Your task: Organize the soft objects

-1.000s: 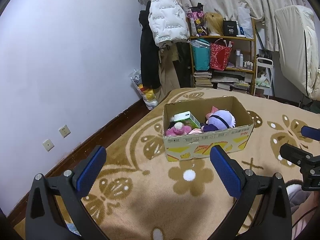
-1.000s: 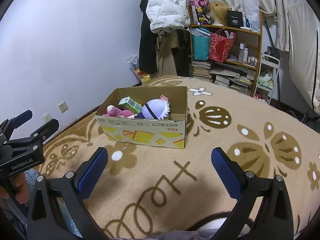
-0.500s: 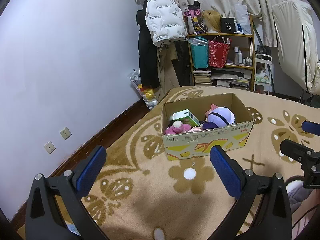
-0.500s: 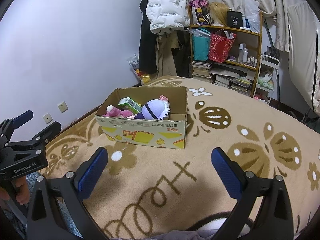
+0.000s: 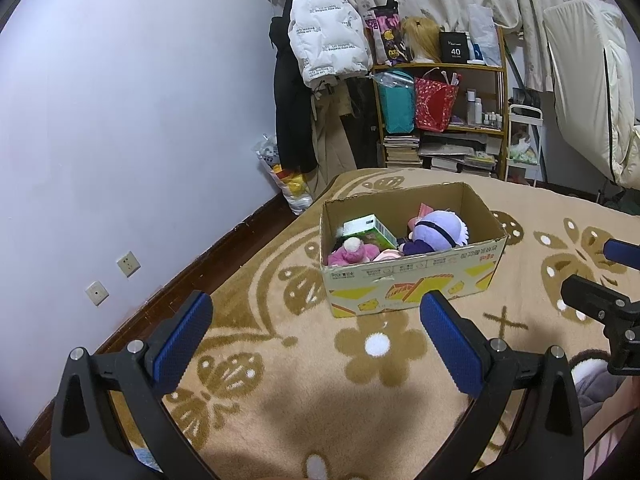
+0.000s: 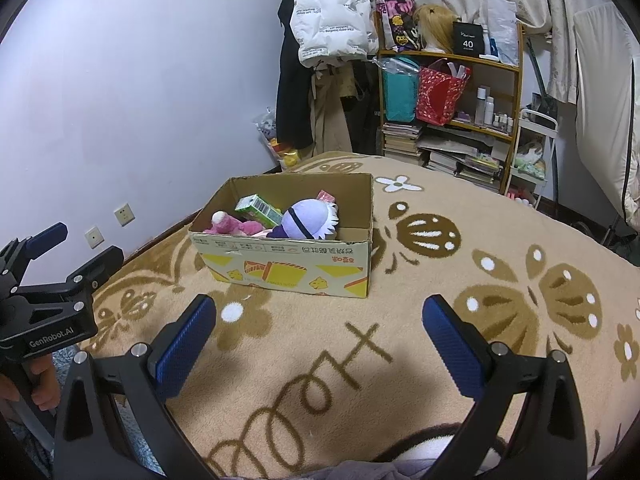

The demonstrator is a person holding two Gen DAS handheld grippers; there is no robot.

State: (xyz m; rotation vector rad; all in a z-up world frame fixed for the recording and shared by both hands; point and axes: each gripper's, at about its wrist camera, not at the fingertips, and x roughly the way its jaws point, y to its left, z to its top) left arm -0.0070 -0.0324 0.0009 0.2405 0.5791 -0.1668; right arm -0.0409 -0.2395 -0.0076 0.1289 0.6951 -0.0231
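At about nine o'clock in the right wrist view, the left hand-held gripper [image 6: 68,254] hung low over the beige patterned blanket [image 6: 460,292] with its blue-padded fingers spread and nothing between them. The open brown cardboard box with yellow printed panels [image 5: 412,284] stood at twelve o'clock from both cameras, well apart from either tool. Inside it, going from its left end, lay a pink plush toy [image 5: 352,250], a green-and-white carton [image 5: 370,230] tilted against the back, and a round lilac plush doll with a dark band across its head [image 5: 438,228] toward the right end. The soft things thus lay in the box already, and no loose plush showed on the blanket between box and tools; a dark-and-white fuzzy shape [image 6: 432,446] at six o'clock in the right view was too cut off to name. Such a scene would suit toys just gathered in as well as toys about to be sorted out. The right hand-held gripper [image 6: 320,344] was likewise spread wide and empty, aimed over the box's near wall. For any plush grasp, I judged it best to come down from above, pinch the bulk of the body rather than a limb, and close gently, since the filling yields and a thin pinch would slip.
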